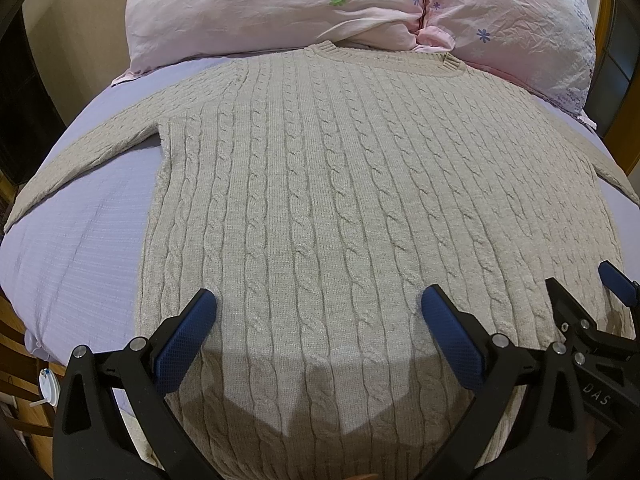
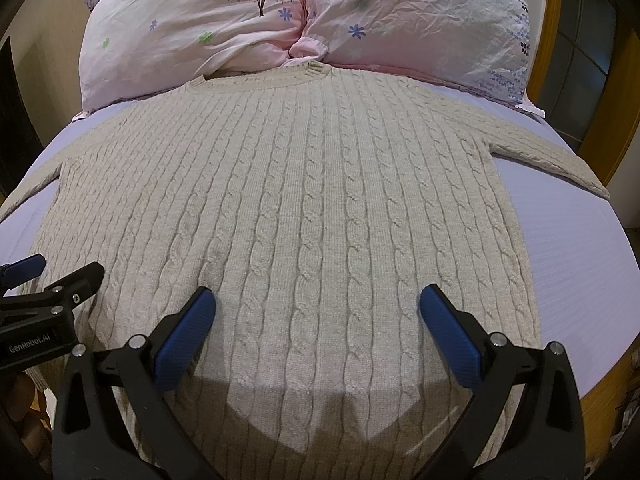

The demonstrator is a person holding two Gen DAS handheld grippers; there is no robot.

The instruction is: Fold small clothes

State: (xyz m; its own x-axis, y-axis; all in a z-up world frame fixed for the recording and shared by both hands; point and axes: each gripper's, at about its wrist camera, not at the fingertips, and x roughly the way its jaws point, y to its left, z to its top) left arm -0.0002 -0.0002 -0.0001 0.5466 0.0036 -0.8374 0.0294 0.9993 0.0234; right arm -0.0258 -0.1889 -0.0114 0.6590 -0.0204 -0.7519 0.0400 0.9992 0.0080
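A beige cable-knit sweater (image 1: 320, 184) lies flat and spread out on the bed, collar toward the pillows, sleeves out to both sides; it also fills the right wrist view (image 2: 304, 200). My left gripper (image 1: 318, 304) is open and empty, hovering above the sweater's lower left part. My right gripper (image 2: 318, 302) is open and empty above the lower right part. The right gripper shows at the right edge of the left wrist view (image 1: 588, 292); the left gripper shows at the left edge of the right wrist view (image 2: 60, 276).
The bed has a lavender sheet (image 1: 80, 240). Two pink floral pillows (image 1: 280, 4) (image 2: 420, 20) lie at the head, just beyond the collar. A wooden frame (image 2: 548, 40) stands at the right. A white object (image 1: 46, 386) lies below the bed's left edge.
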